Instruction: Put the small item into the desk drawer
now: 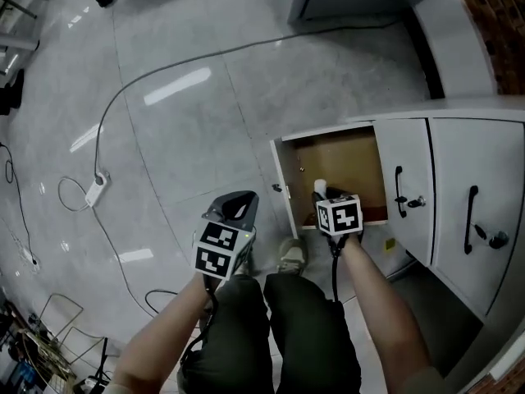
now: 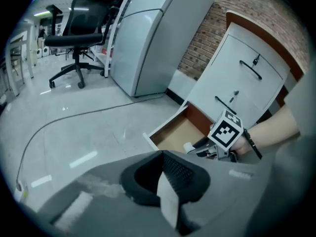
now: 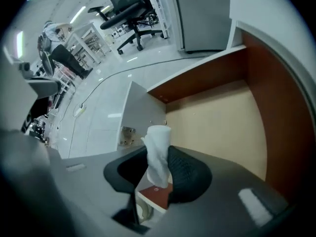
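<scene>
Over the open drawer [image 1: 340, 158] of the white desk [image 1: 459, 179], our right hand-held gripper [image 3: 158, 174] has its jaws closed on the small item [image 3: 159, 139] — a white, rolled-looking piece that stands upright between the pads, its top clear above them. What it is made of we cannot tell. In the right gripper view, the drawer's bare tan bottom lies ahead and below, and a red-brown edge of the drawer shows directly beneath the jaws, so we judge the item to be at the near rim and not yet well inside.

Our left hand-held gripper [image 2: 163, 181] hangs off to the side above the grey floor [image 1: 180, 121], well apart from the drawer. Its jaws are pressed together with nothing between them.

To finish this step well, we would carry the item forward past that rim, toward the middle of the tan bottom, and lower it close to the surface before letting go. Released from height, a light roll like this may bounce or tip. We would part the jaws slowly and draw straight back — no sideways sweep — so the pads do not drag the item out again.
</scene>
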Demonstrator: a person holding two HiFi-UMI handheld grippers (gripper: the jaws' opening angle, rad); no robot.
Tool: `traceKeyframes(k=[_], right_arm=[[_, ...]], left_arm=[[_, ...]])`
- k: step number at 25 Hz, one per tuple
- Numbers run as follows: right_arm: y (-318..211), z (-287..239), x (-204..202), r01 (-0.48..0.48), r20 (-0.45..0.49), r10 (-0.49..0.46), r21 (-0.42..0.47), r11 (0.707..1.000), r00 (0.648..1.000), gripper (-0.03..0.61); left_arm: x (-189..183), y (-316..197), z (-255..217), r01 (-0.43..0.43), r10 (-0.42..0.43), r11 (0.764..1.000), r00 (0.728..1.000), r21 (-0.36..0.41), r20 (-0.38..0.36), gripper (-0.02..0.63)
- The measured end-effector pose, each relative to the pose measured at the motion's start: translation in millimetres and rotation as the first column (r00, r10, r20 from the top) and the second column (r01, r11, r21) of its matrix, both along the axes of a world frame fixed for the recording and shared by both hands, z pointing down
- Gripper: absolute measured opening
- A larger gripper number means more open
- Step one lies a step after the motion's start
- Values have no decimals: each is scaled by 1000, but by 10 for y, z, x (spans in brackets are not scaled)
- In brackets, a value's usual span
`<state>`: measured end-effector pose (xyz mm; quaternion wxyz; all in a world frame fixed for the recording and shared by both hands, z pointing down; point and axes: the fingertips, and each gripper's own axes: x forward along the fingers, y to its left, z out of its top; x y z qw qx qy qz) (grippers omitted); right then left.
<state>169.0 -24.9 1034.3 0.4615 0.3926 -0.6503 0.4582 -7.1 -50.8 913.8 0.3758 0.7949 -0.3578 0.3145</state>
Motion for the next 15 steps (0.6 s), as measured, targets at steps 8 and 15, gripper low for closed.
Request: traceKeyframes(k=[8, 15], right_arm=[[-15, 708, -35, 17, -22, -18, -40, 999, 1000, 130], [24, 1092, -53, -10, -31, 8, -65, 998, 999, 131]], left_arm=[[28, -68, 624, 11, -11, 1000, 1000, -22, -24, 3], [18, -144, 915, -40, 40, 999, 999, -11, -32, 3]])
